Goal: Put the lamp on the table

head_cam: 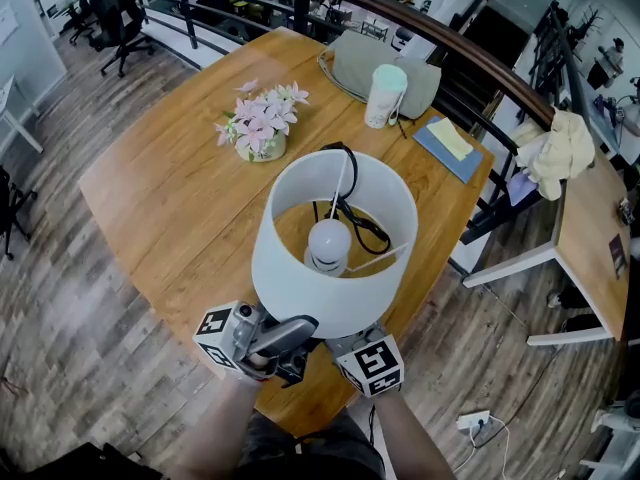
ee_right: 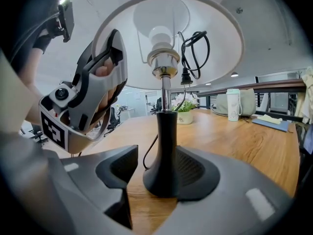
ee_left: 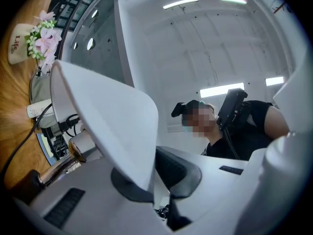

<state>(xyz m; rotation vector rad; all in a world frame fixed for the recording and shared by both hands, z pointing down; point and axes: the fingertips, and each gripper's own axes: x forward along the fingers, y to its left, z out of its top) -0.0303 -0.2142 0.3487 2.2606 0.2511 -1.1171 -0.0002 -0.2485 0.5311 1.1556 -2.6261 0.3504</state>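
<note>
White lampshade (ee_left: pixel 112 121) pinched by left gripper (ee_left: pixel 157 180); right gripper (ee_right: pixel 157 176) apart around black base (ee_right: pixel 165 141), hidden overhead

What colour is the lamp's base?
Black. The base shows best in the right gripper view.

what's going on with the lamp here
A person handles a lamp with two handheld grippers. The left gripper pinches the white shade's rim. The right gripper's jaws stand open around the black base, which seems to rest on the wooden table.
</note>
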